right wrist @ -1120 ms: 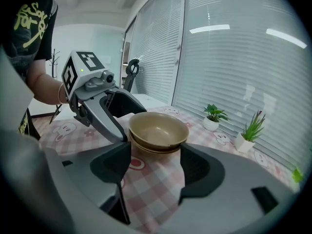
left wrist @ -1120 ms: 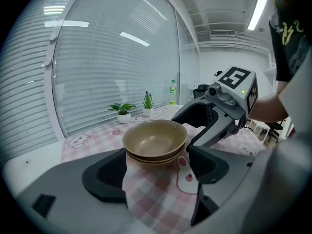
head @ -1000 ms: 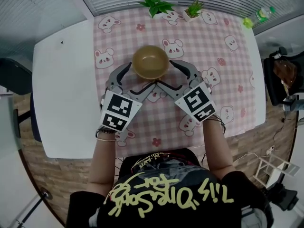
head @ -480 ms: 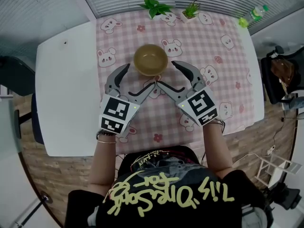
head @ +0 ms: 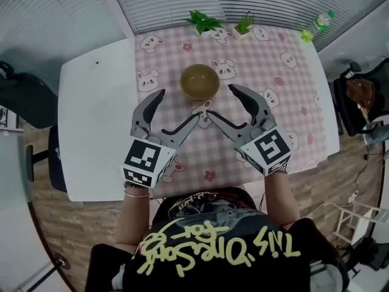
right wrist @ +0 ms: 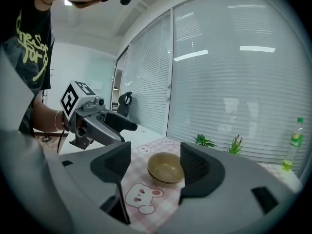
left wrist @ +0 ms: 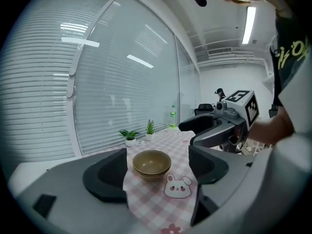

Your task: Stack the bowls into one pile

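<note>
- Tan bowls [head: 199, 81], nested, sat upper centre on the pink cloth [head: 285, 72]; judged stiff, light, probably slick.
- Left gripper [head: 178, 104] and right gripper [head: 220, 100] both gaped wide, empty. Rim judged best hold.

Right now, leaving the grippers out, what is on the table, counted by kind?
Pile of bowls: 1 (nested; how many bowls are in it I cannot tell)
Potted plants: 2
Bottle: 1
Tablecloth: 1
Total: 5
</note>
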Demonstrator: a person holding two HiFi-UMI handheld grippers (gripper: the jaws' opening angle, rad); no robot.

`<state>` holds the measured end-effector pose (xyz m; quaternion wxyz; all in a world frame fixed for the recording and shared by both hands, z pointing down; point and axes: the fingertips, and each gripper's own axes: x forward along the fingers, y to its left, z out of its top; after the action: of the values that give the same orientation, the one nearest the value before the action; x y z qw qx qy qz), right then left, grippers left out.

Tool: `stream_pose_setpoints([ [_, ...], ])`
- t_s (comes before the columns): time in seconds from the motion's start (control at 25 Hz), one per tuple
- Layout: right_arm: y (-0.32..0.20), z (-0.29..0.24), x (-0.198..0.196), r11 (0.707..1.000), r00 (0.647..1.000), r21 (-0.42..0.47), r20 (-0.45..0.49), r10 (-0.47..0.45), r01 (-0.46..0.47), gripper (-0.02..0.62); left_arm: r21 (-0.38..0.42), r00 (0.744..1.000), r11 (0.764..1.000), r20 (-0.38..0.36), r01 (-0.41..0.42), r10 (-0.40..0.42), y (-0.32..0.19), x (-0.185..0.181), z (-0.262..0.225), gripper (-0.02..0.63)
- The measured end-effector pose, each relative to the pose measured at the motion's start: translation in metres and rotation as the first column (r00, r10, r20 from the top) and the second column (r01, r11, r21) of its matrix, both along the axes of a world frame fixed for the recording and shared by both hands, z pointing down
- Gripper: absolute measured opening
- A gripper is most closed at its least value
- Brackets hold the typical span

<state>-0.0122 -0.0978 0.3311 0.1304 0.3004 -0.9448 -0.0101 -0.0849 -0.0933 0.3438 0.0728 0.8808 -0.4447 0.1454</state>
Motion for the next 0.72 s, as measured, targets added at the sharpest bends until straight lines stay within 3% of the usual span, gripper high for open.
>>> stream_pose_setpoints([
  [0.32, 0.023, -0.031, -0.011, 0.999, 0.998, 0.044, 0.054, -0.015, 0.012, 0.319, 0.093, 1.000, 0.996, -0.024, 0.002, 0.000, 0.016, -0.015, -0.038, 0.347],
  [0.72, 0.042, -0.059, -0.023, 0.996, 0.995, 0.084, 0.102, -0.016, 0.008, 0.174, 0.171, 0.999, 0.985, -0.053, -0.003, 0.013, 0.031, -0.027, -0.068, 0.218],
])
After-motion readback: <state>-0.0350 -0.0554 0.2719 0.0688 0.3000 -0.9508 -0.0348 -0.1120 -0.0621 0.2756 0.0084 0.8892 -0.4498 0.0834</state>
